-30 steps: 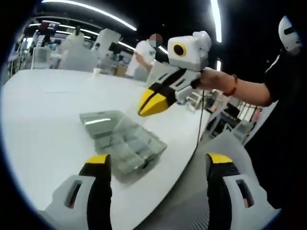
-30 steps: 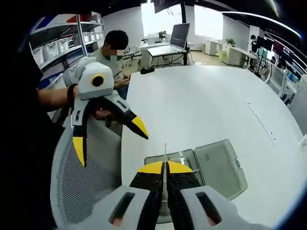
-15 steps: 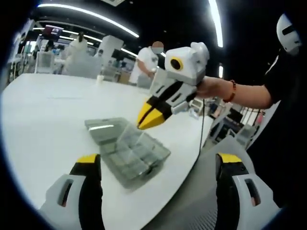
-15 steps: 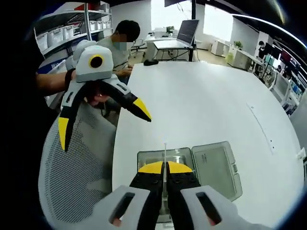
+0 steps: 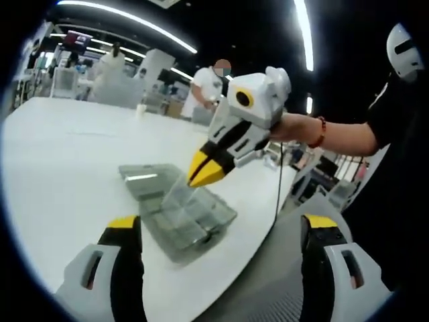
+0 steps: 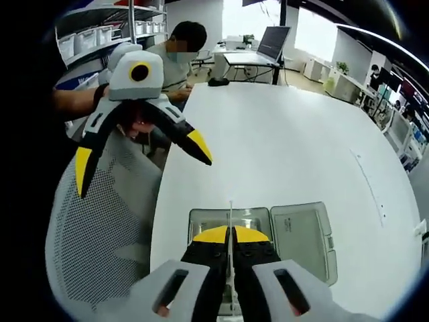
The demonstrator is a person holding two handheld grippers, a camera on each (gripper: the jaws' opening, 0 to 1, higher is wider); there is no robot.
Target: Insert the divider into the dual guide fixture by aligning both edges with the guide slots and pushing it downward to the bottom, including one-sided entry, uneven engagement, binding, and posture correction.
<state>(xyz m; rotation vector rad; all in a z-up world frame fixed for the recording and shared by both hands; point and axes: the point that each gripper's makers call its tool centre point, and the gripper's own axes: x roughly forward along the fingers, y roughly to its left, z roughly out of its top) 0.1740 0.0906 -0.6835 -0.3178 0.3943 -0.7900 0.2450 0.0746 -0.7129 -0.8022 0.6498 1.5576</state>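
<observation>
The right claw (image 6: 230,236) is clamped on the thin clear divider (image 6: 230,218), held on edge above the open fixture box (image 6: 263,231) near the counter's (image 6: 281,141) front edge, probably to line it up with the guide slots. The left claw (image 6: 137,157) hangs spread and empty beyond that edge, likely ready to correct tilt.

No legible text, labels, brands or numbers anywhere in either view.
</observation>
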